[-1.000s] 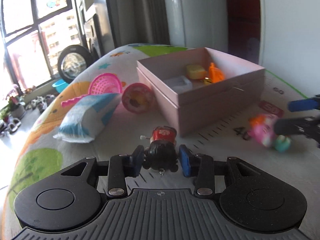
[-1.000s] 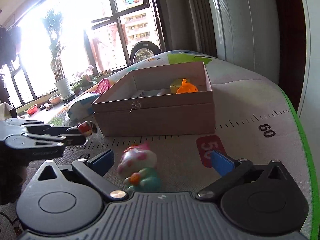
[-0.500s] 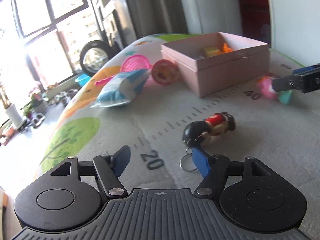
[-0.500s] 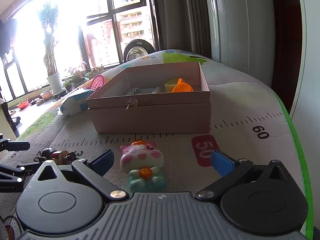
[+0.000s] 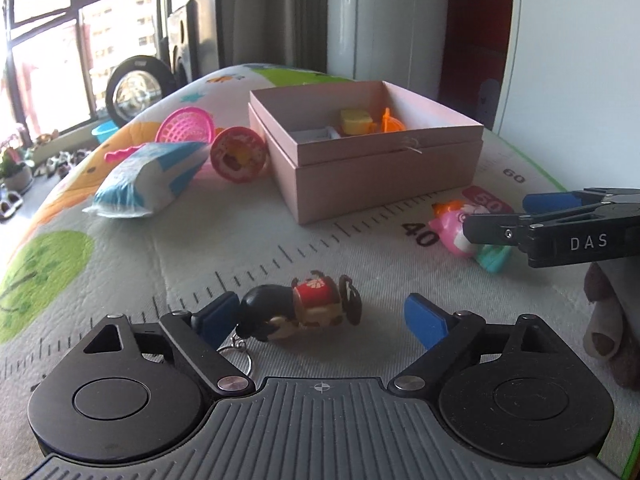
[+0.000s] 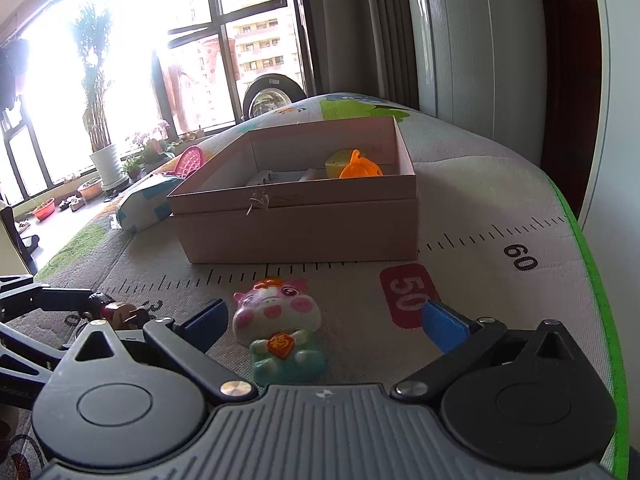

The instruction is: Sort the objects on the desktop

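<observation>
Our left tongs (image 5: pixel 324 316) and right tongs (image 6: pixel 324 320) stood released before the pink box (image 5: pixel 372 168); we needed to centre each toy, the doll keychain (image 5: pixel 304 312) and pig figurine (image 6: pixel 280 328), before clenching.

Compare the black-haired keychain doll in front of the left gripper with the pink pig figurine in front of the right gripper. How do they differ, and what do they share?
The keychain doll has black hair and a red body; the pig figurine is pink above teal. The doll carries a metal ring; the pig shows none. The doll lies sideways across the gripper's gap; the pig faces its camera. Both lie on the mat, outside the pink box, between open gripper jaws.
</observation>
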A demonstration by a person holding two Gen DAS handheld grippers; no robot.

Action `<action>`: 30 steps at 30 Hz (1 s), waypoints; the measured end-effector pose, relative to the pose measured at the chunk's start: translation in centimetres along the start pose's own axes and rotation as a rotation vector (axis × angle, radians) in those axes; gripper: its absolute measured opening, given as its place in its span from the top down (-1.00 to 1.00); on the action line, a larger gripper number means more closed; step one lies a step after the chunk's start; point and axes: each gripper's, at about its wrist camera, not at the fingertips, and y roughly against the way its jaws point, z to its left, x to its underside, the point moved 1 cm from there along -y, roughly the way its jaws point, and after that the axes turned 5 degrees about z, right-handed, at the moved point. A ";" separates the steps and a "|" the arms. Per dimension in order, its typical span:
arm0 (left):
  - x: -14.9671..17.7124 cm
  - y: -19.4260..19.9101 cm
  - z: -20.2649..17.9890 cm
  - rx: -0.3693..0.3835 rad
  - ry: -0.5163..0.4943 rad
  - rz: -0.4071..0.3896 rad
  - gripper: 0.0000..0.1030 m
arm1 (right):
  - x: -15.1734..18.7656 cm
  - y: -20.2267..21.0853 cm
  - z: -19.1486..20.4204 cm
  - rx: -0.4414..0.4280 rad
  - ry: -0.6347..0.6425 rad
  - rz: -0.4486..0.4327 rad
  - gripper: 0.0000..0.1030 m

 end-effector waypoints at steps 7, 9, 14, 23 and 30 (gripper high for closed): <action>0.5 -0.4 -1.2 -0.007 -0.062 -0.014 -0.82 | -0.2 -0.7 -0.3 -0.025 -0.016 0.051 -1.00; 0.7 -0.5 -1.0 -0.023 -0.055 -0.002 -0.83 | -0.3 -1.4 -0.7 -0.039 -0.039 0.097 -1.00; 0.2 -0.6 0.1 0.038 0.035 0.008 -0.86 | -0.4 -1.5 -0.8 -0.046 -0.060 0.101 -1.00; -0.2 -1.1 0.3 -0.012 0.064 0.014 -0.44 | -0.3 -1.6 -0.5 -0.032 -0.031 0.112 -1.00; 1.6 0.8 0.3 0.033 0.007 0.016 -0.42 | -0.3 -1.6 -0.1 -0.017 -0.010 0.114 -1.00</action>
